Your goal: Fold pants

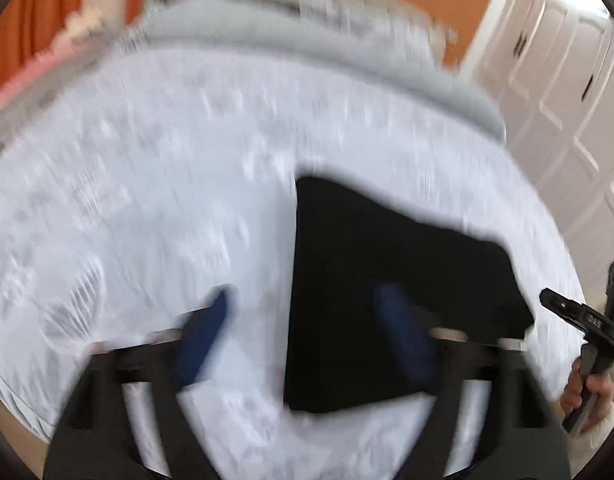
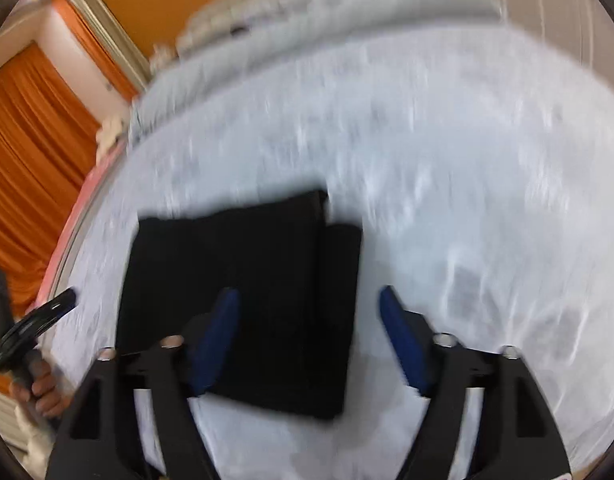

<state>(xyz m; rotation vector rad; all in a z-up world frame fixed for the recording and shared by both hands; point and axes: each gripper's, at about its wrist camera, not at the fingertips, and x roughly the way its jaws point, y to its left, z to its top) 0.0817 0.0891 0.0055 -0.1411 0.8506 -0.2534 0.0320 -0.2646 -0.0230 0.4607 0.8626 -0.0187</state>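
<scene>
Orange walls (image 2: 147, 4) and orange curtains (image 2: 23, 120) ring a bed under a pale patterned bedspread (image 1: 147, 160), with white panelled doors (image 1: 567, 80) off to one side. Black pants (image 2: 243, 288) lie folded into a compact rectangle on the spread. Above them hang the left gripper (image 1: 311, 332) and right gripper (image 2: 311, 340), each with blue fingers (image 2: 215, 340) spread wide, pinching nothing. Both views are motion-blurred, and the small lettering on the other tool is unreadable.

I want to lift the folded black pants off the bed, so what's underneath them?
The black pants lie folded on the white patterned bedspread. Only bedspread shows around their edges. Whatever sits directly beneath is covered. Both grippers are open, above them.
</scene>
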